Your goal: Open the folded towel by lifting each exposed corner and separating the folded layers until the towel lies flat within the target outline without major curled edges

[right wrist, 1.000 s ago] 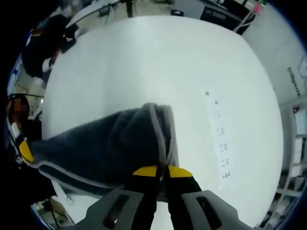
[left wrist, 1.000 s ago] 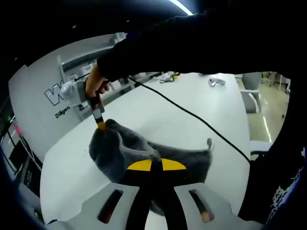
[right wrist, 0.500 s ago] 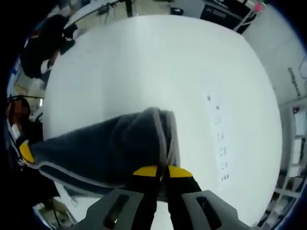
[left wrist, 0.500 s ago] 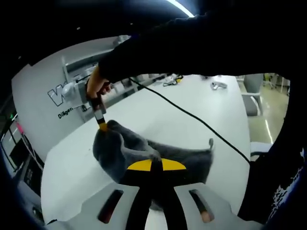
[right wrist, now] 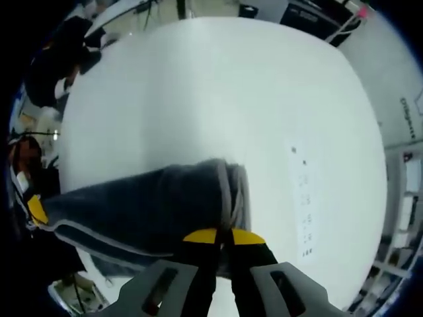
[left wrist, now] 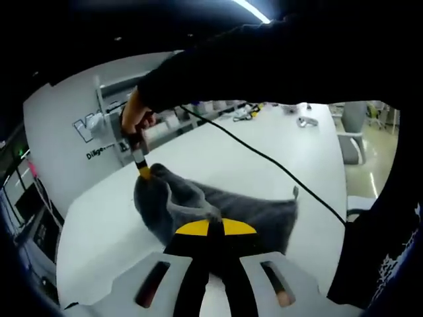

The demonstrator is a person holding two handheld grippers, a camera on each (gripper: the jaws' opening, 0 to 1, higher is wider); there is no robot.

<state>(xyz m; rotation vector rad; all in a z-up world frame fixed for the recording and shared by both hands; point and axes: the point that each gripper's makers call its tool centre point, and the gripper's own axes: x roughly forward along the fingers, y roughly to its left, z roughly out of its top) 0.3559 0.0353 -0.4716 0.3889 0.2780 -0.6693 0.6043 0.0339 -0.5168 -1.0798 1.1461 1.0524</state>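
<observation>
Both grippers hold the grey towel [left wrist: 218,211] stretched above the white surface [right wrist: 218,99]: left gripper [left wrist: 209,228] jaws pinched on one edge, right gripper [right wrist: 223,236] jaws apparently clamping another corner.

Both tools [left wrist: 209,228] [left wrist: 141,172] grip grey towel [left wrist: 225,211] above table [left wrist: 99,224].

The towel [left wrist: 218,214] hangs over the table [right wrist: 198,92], stretched between both claws.

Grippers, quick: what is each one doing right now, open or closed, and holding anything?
Left gripper: closed, holding the towel.
Right gripper: closed, holding another edge of the towel.
</observation>
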